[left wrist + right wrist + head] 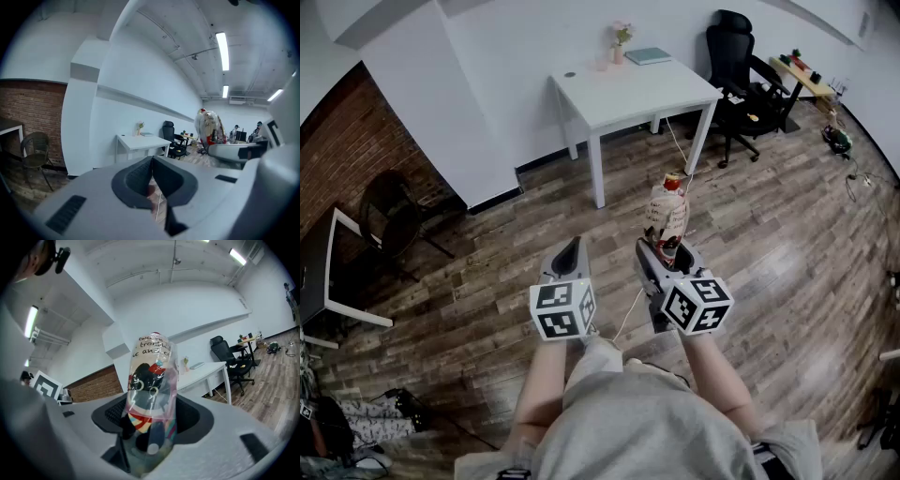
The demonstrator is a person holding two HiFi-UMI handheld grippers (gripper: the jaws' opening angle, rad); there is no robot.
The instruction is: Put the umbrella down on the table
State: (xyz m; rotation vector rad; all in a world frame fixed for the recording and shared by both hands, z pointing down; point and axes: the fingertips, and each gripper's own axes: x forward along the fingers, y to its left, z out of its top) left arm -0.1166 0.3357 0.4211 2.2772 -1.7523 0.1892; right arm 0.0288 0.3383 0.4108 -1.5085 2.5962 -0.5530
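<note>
black office chair [734, 54] upper right | brick wall [342, 150] left | dark round chair [389, 214] below it | plank floor [787, 267]

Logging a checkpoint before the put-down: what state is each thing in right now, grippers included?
umbrella: folded, in a clear sleeve, gripped, off the table.
right gripper: fingers shut on the umbrella.
left gripper: fingers together, empty.
white table: upright, umbrella not on it yet.
book: closed, lying flat at the table's back edge.
office chair: unoccupied.
</note>
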